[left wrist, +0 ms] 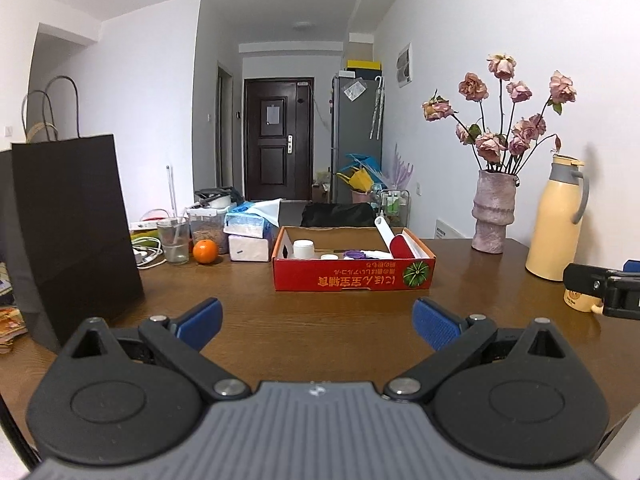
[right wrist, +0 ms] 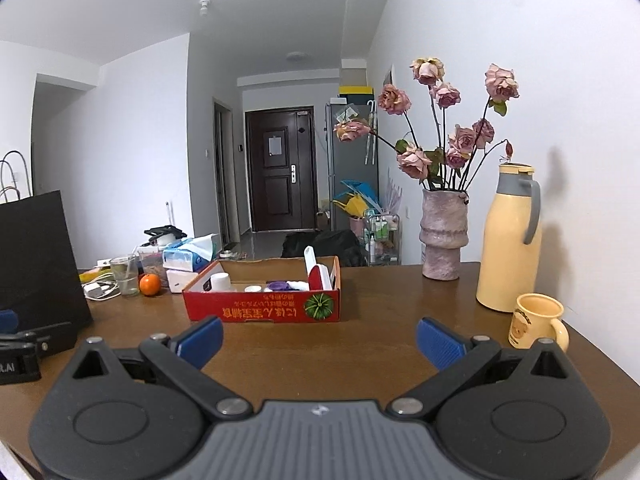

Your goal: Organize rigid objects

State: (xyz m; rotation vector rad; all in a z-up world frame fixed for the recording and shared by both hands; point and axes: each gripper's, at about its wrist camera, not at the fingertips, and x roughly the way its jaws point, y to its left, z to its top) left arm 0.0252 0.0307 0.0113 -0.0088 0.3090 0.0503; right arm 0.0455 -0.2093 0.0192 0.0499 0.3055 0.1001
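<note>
Both grippers hover low over the brown wooden surface (left wrist: 320, 312), and each has its blue-padded fingers spread wide with nothing between them: the left gripper (left wrist: 318, 322) and the right gripper (right wrist: 320, 338) both face the far end of the room. Ahead of them, near the middle of the surface, sits a shallow red cardboard box (left wrist: 352, 276) with a printed front wall. Inside it lie the rigid objects: a white jar (left wrist: 303, 248) at the left, a small white cap (left wrist: 329, 257) beside it, a purple lid (left wrist: 355, 255) further right, and a red-and-white lint roller (left wrist: 394, 242) leaning against the box's right wall with its white handle pointing up. To the left of the box are a white tissue pack (left wrist: 249, 226), an orange (left wrist: 205, 252), a clear glass (left wrist: 174, 240) and white cables (left wrist: 148, 254), with a tall black paper bag (left wrist: 72, 220) at the near left. To the right, well apart from the box, stand a pinkish vase of dried roses (left wrist: 493, 212) and a yellow thermos jug (left wrist: 554, 220) against the wall; a yellow mug (right wrist: 536, 320) stands just in front of the jug. From the left wrist view the right gripper's black body shows at the right edge, partly covering that mug.
</note>
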